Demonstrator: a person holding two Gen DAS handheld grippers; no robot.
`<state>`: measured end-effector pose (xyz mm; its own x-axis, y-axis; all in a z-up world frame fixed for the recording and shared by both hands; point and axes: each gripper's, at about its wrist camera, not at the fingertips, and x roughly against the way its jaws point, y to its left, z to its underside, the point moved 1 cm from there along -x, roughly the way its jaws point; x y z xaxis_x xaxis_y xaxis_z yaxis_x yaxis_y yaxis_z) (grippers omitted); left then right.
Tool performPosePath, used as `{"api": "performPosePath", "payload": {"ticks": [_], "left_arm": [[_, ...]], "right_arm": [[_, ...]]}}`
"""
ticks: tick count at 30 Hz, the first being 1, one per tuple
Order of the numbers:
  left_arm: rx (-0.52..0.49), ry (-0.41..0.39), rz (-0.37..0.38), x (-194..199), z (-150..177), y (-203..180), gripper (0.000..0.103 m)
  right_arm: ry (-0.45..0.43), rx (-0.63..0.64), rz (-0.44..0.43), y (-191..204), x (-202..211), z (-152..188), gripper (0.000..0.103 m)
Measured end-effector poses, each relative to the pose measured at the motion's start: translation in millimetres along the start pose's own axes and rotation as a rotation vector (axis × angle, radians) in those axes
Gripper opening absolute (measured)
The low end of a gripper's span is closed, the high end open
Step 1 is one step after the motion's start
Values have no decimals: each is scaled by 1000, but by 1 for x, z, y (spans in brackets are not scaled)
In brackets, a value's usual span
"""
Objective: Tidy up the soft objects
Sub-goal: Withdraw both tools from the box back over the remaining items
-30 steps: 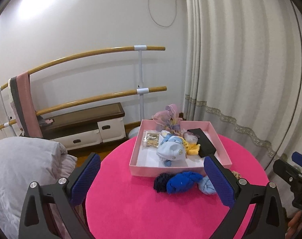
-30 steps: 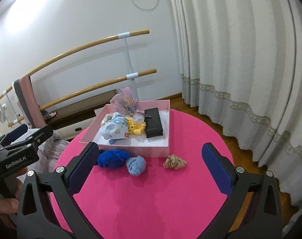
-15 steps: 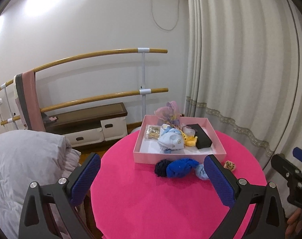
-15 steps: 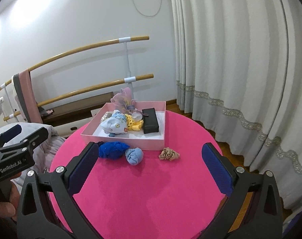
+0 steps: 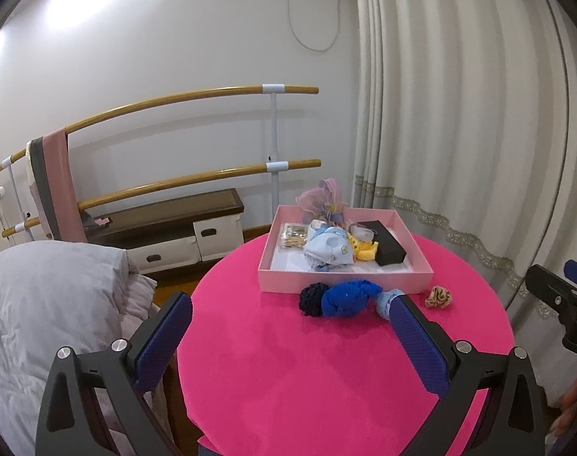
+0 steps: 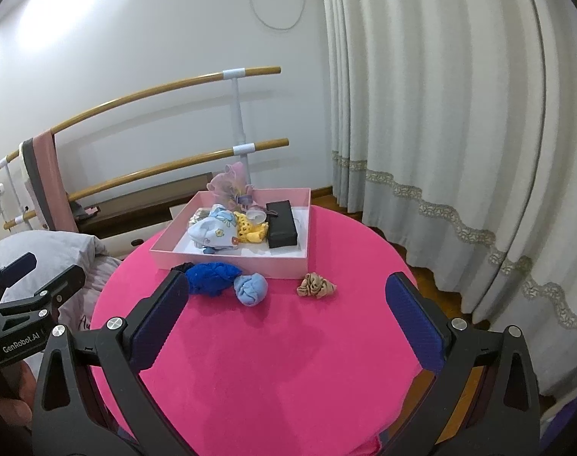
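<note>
A pink box (image 5: 341, 283) (image 6: 227, 264) sits at the far side of a round pink table (image 5: 307, 380) (image 6: 288, 361). It holds a light blue patterned cloth (image 5: 328, 249) (image 6: 214, 231), a yellow cloth (image 6: 250, 230), a black case (image 5: 383, 247) (image 6: 281, 224) and a pink-purple frill (image 5: 322, 195). In front of the box lie a black ball (image 5: 312, 298), a dark blue bundle (image 5: 349, 296) (image 6: 210, 277), a light blue ball (image 6: 250, 288) and a tan scrunchie (image 5: 438, 297) (image 6: 316, 285). My left gripper (image 5: 288, 336) and right gripper (image 6: 284, 315) are open, empty and short of these.
A grey duvet (image 5: 49, 304) lies left of the table. A low dark bench with white drawers (image 5: 182, 228) and wooden barre rails (image 5: 197, 95) stand at the wall. Curtains (image 6: 459, 114) hang on the right. A pink towel (image 5: 58, 186) hangs on the rail.
Both grippers have pulled back and risen, so the table and box look smaller and farther. Both stay open. The objects have not moved.
</note>
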<state>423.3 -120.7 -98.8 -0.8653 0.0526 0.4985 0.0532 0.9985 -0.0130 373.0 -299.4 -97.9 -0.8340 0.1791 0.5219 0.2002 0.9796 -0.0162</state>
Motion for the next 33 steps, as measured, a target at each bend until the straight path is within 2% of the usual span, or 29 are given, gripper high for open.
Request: {"api": "performPosePath", "payload": {"ticks": [6, 13, 22, 33], "left_arm": [[2, 8, 1, -1, 0, 0, 103], [10, 50, -3, -22, 2, 5, 103], [9, 143, -42, -92, 4, 13, 103], [-52, 245, -63, -205, 10, 17, 103]], "right_arm": [[8, 5, -1, 2, -1, 1, 103], [43, 2, 6, -2, -14, 6, 103], [127, -6, 22, -10, -52, 17, 103], [247, -13, 47, -22, -120, 27, 103]]}}
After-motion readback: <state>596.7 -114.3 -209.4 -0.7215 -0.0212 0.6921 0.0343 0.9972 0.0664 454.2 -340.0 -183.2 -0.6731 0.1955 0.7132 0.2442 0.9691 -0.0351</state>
